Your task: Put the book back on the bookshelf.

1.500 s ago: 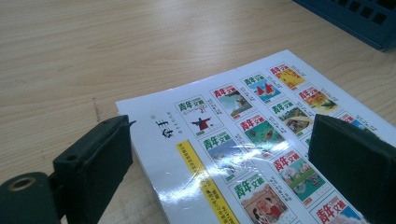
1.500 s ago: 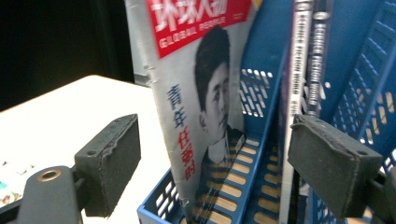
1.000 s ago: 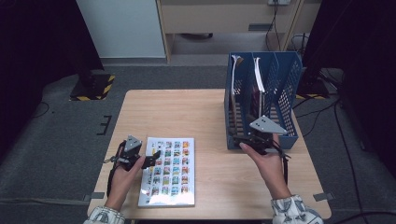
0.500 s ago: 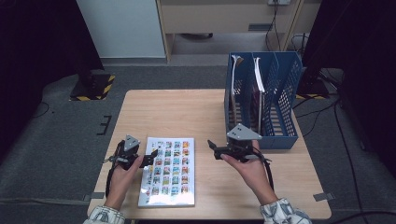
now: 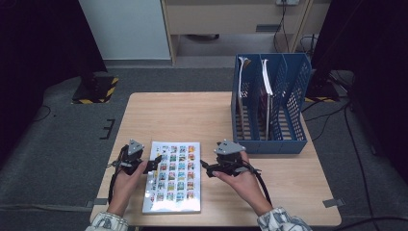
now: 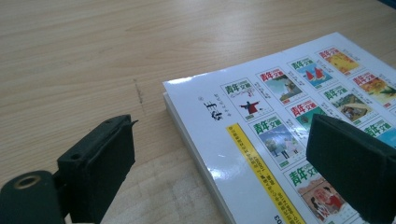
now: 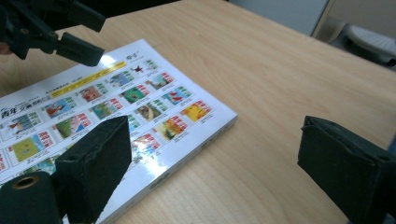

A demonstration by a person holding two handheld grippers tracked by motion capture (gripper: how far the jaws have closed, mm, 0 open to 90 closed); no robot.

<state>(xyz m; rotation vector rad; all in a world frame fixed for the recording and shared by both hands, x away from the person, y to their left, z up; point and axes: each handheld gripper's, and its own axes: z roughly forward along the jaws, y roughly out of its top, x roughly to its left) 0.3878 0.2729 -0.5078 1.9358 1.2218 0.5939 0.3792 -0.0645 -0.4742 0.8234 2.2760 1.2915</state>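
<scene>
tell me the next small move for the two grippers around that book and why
Probably bring the right gripper a little closer to the book and close on its near edge. Both grippers stand open beside the book, the left gripper at its opposite edge, and the book lies flat on the table, ungripped. The blue file rack looks like its likely destination.

1. A thick, glossy book is laid flat and closed near the front edge of the table.
2. Its white cover is printed with rows of small colourful pictures (a yellow strip is seen along one side).
</scene>
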